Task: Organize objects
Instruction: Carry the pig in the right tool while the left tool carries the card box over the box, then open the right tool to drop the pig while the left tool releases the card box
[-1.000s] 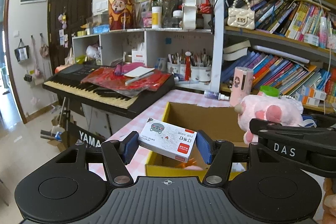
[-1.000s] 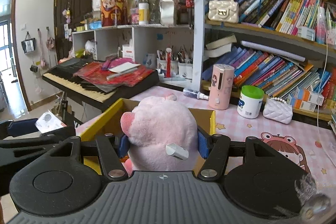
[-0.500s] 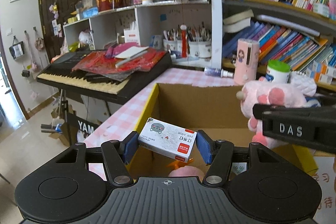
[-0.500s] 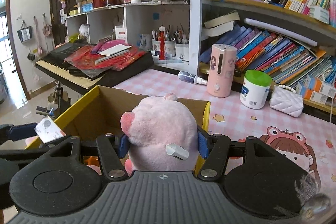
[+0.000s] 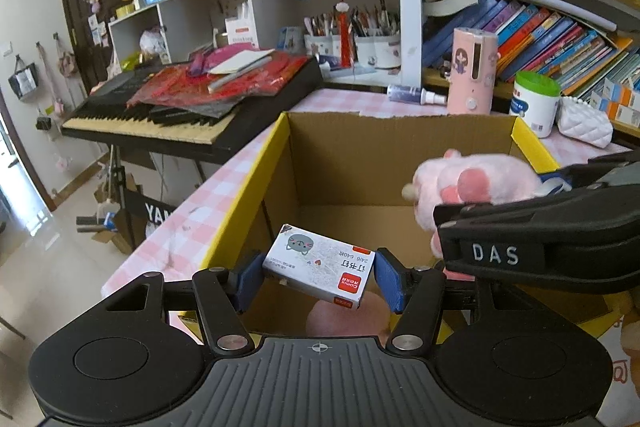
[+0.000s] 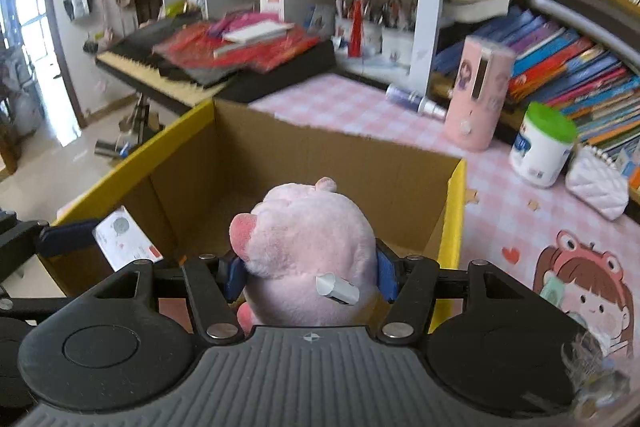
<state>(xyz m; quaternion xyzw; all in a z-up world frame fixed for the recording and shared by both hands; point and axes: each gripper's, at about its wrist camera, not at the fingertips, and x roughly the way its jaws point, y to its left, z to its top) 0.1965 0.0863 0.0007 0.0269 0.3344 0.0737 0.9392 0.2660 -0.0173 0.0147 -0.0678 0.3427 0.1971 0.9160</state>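
Note:
My left gripper (image 5: 316,277) is shut on a small white staple box (image 5: 320,270) with a grey cat face, held over the near left part of an open cardboard box (image 5: 384,151) with yellow rims. My right gripper (image 6: 308,273) is shut on a pink plush toy (image 6: 308,235) and holds it over the same cardboard box (image 6: 320,163). The plush (image 5: 476,183) and the right gripper's black body show at the right of the left wrist view. The staple box (image 6: 124,241) shows at the left of the right wrist view. Something pink (image 5: 344,317) lies low inside the box.
The box stands on a pink checked tablecloth (image 6: 520,211). Behind it stand a pink cylinder (image 5: 474,71), a green-lidded white jar (image 5: 534,105), a white quilted purse (image 5: 584,125) and a spray bottle (image 5: 414,95). A keyboard piano (image 5: 188,107) stands left; bookshelves (image 5: 560,27) rise behind.
Both grippers have moved forward and down over the cardboard box, each still holding its object. The box now fills more of both views.

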